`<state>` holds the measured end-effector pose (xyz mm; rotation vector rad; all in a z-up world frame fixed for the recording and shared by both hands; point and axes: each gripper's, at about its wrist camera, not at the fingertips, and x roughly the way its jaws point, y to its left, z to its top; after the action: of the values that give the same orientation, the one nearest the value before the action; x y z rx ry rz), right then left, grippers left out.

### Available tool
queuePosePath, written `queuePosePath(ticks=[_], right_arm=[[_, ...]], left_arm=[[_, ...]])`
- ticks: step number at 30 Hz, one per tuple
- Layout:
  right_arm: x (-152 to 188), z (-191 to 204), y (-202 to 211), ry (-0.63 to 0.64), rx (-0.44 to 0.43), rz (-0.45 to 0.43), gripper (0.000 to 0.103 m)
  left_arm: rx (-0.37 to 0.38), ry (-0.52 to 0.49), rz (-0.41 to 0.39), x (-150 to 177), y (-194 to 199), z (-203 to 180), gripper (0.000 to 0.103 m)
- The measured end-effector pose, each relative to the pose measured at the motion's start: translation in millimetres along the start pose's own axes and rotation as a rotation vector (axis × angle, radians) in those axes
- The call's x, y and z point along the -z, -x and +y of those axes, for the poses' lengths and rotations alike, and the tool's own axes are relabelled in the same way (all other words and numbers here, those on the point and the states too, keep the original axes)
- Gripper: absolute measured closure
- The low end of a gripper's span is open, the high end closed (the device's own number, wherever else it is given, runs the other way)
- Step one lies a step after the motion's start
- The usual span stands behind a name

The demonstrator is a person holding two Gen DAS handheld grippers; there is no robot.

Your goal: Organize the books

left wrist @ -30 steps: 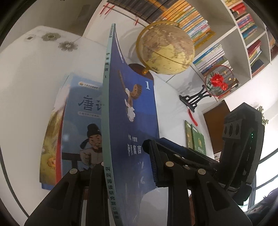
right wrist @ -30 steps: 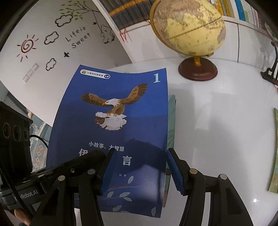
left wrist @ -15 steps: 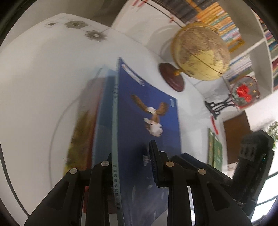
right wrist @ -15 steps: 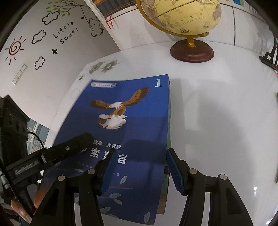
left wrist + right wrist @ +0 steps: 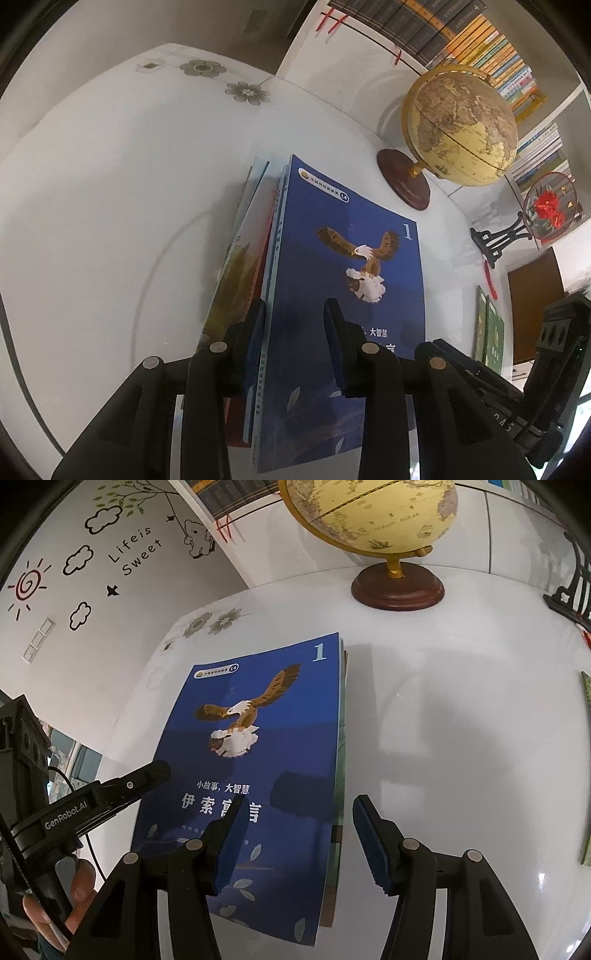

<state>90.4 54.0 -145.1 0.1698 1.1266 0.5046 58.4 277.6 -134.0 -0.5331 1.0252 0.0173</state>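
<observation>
A blue book with an eagle and the number 1 on its cover (image 5: 354, 280) (image 5: 258, 746) lies on top of a small stack of books (image 5: 240, 266) on the white table (image 5: 92, 221). My left gripper (image 5: 295, 332) is open, its jaws astride the blue book's spine edge. My right gripper (image 5: 295, 823) is open above the blue book's right edge, holding nothing. The left gripper's finger shows at the left of the right wrist view (image 5: 129, 786).
A globe on a wooden base (image 5: 458, 125) (image 5: 376, 524) stands behind the stack. Two green books (image 5: 489, 332) lie at the right. A black stand with a red fan (image 5: 532, 218) is at the far right. Bookshelves (image 5: 461, 33) line the back wall.
The blue book went from upright in my left gripper to lying flat on the stack. My left gripper has opened and let it go.
</observation>
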Motion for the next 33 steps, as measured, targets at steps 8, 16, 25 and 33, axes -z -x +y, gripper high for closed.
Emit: queuePosePath(ticks=[8, 16, 25, 33], right_arm=[[3, -5, 18, 0.009, 0.011, -0.021, 0.045], [10, -27, 39, -0.011, 0.018, -0.034, 0.045], [19, -89, 83, -0.068, 0.054, -0.064, 0.045], [31, -166, 132, -0.165, 0.101, -0.093, 0.045]], left_arm=[[-0.018, -0.001, -0.023, 4, 7, -10, 0.073], [0.045, -0.089, -0.031, 15, 12, -68, 0.073], [0.19, -0.224, 0.061, 45, -13, -171, 0.073], [0.292, -0.381, 0.112, 72, -31, -271, 0.068]])
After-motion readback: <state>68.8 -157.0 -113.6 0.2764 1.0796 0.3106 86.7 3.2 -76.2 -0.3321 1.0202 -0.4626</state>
